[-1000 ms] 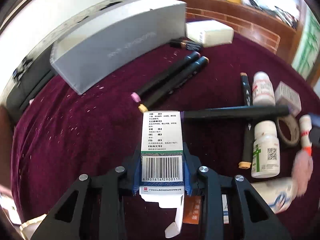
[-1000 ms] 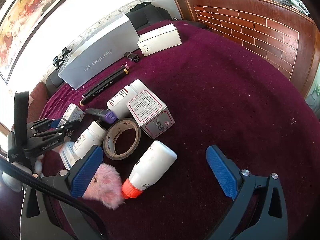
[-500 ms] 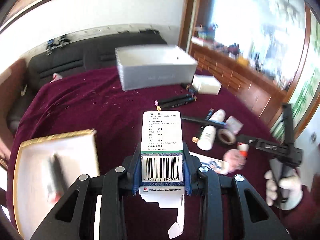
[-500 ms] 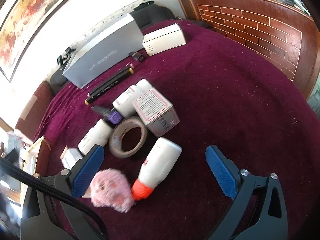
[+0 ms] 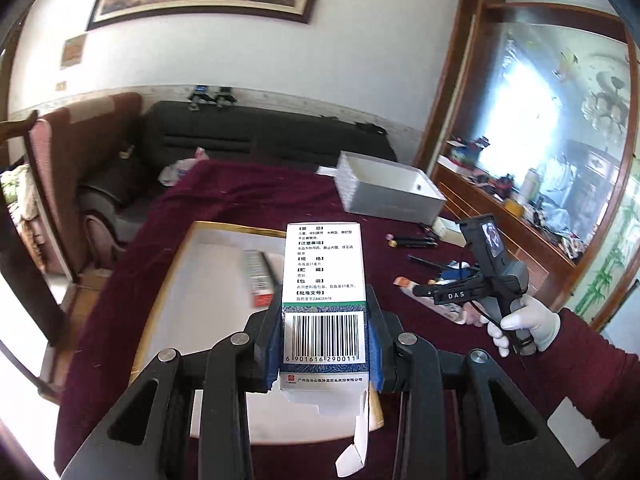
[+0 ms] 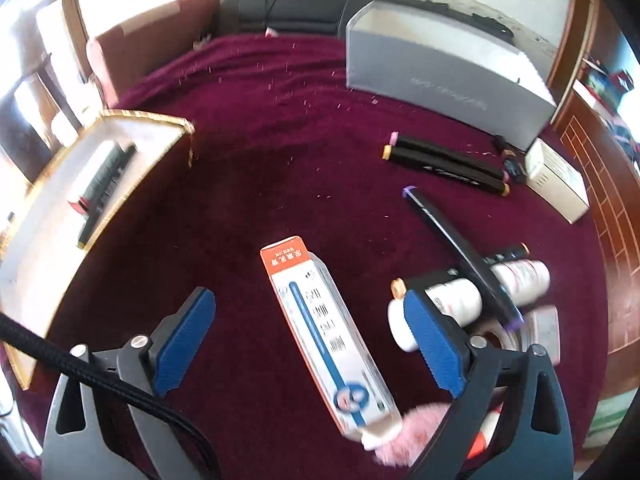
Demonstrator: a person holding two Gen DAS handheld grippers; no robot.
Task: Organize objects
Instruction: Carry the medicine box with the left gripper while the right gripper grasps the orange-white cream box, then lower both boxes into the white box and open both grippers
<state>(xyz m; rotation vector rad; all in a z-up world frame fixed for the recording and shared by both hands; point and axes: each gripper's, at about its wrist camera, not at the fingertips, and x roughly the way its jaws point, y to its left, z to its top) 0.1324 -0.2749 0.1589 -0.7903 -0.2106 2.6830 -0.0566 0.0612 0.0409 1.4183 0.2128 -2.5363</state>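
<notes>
My left gripper is shut on a white-and-green medicine box with a barcode, held in the air above a white gold-rimmed tray. The tray holds a black marker. My right gripper is open and hovers over a long white, orange and blue box lying on the maroon cloth. The tray also shows in the right wrist view, at the left.
A grey box lies at the back. Black markers, a white carton, white bottles, a tape roll and a pink puff lie at the right. A sofa stands behind the table.
My left gripper has swung left with the medicine box, from over the markers to above the tray. My right gripper has turned left from the bottle to above the long box.
</notes>
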